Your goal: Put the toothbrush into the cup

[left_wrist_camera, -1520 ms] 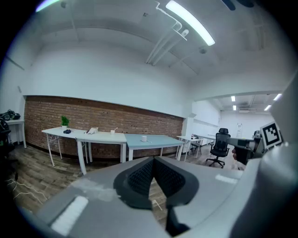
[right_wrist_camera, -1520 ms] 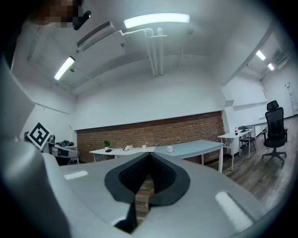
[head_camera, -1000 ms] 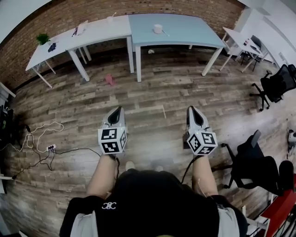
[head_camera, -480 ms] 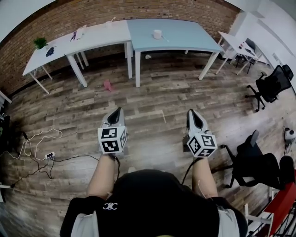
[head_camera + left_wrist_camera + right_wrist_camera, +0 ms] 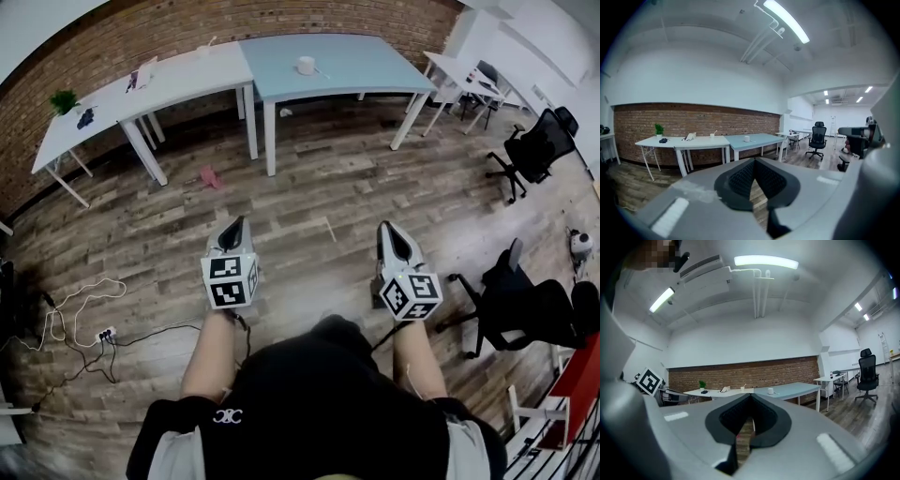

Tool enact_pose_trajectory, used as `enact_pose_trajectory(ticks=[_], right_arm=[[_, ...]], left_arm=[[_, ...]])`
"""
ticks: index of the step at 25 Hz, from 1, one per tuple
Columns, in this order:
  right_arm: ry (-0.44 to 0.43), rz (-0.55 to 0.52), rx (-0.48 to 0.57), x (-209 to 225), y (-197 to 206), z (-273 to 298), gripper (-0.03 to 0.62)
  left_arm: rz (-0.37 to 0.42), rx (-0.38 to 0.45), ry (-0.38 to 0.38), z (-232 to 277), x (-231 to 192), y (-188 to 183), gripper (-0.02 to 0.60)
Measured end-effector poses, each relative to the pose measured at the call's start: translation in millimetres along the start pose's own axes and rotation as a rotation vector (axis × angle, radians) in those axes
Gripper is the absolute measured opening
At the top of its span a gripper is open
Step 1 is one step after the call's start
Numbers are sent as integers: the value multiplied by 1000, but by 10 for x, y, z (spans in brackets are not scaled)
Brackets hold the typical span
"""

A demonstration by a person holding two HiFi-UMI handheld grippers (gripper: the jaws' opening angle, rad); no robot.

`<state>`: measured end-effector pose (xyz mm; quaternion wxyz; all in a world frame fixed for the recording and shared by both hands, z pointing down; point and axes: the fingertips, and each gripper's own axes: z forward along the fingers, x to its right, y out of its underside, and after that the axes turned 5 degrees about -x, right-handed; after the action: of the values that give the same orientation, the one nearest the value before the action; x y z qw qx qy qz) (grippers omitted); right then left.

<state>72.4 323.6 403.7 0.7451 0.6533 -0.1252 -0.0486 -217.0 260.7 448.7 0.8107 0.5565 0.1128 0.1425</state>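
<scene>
Clothing of dark fabric is seen at the bottom centre of the head view, with 2 bare forearms reaching up from it. Just above, the left gripper and the right gripper are held side by side over the floor. Each is a smooth grey wedge set ahead of a cube of black-and-white square markers. In both gripper views the ribbed black pads are seen pressed together at the tips with nothing between them, so both claws are closed and empty.

Since 1 second ago the wood planks, the pink scrap and the loose cables have slid down the frame. The tables have drifted toward the upper left, while the grippers have kept their place. From this it is judged that the tables are being walked up to and that no reach has begun.

At the top centre a white table is butted against a pale blue table, both flat slabs on thin square legs before a rough brick wall. The cup, a small white cylinder, stands upright on the blue table. A thin pale stick lying just to its right is taken for the toothbrush, though it is too small to be sure. It is not in the cup, and both are well apart from the grippers.
</scene>
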Motion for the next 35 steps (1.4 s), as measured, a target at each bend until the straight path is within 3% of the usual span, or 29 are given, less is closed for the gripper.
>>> enact_pose_trajectory(ticks=[11, 22, 35], right_arm=[[12, 38, 26, 214, -48, 391, 6], [-23, 76, 43, 749, -157, 1529, 6], [-86, 49, -2, 1391, -295, 2747, 6]], left_arm=[[12, -13, 5, 395, -99, -66, 6], [65, -10, -32, 1410, -215, -475, 6], [28, -32, -56, 2634, -278, -910, 6]])
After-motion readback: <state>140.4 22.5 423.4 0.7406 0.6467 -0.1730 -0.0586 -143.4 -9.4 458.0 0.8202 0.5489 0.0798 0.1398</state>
